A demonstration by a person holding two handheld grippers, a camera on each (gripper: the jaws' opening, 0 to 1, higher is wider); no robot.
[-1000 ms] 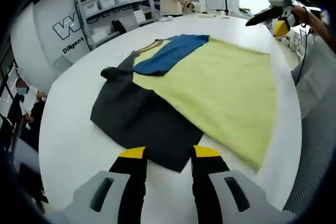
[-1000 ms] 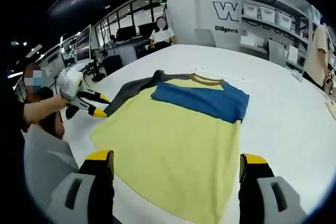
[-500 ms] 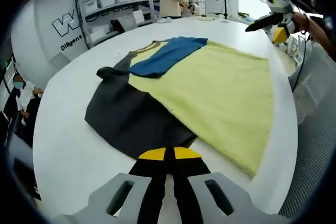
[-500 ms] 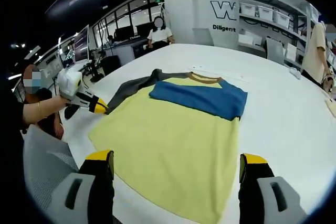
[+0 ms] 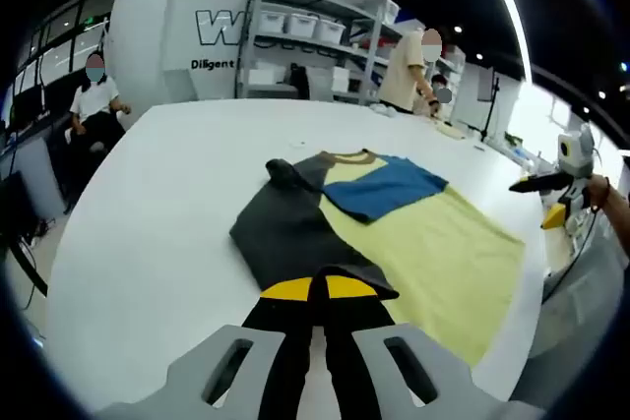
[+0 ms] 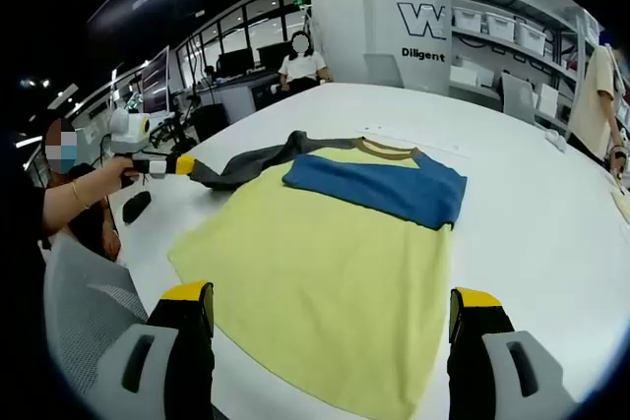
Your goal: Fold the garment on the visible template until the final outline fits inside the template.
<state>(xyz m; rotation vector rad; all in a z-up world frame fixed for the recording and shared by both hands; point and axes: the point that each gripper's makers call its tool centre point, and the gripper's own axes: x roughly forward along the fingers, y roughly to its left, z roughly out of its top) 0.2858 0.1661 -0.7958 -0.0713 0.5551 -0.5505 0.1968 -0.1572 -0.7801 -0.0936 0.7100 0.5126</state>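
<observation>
1. We see a shirt (image 6: 335, 263) lying flat on a big round white table (image 6: 532, 233), with its yellow body toward the table's near edge in the right gripper view and its brown collar (image 6: 387, 150) toward the middle of the table.
2. A blue sleeve (image 6: 379, 187) is folded across the upper chest of the shirt, lying on top of the yellow cloth.
3. The dark grey sleeve (image 5: 295, 233) spreads out to one side of the yellow body; in the left gripper view it runs from the collar area down to our own tongs.
4. Our left gripper (image 5: 313, 288) has its yellow-tipped jaws pressed together on the end of the dark grey sleeve, and the cloth rises slightly where they pinch it.
5. In the right gripper view that same gripper (image 6: 183, 164) comes in from the left, held by a hand (image 6: 108, 179) out past the table's edge, with the grey sleeve stretched from its tip back toward the shirt.
6. Our right gripper (image 6: 330, 310) hangs above the shirt's hem with its jaws wide apart, touching nothing.
7. In the left gripper view the right gripper (image 5: 566, 179) sits well apart from the shirt, past the far edge of the table.
8. Shelves (image 5: 315, 41) with white bins stand against the wall behind the table, and people stand or sit near them.
9. We cannot make out any marked outline on the table under the shirt.
</observation>
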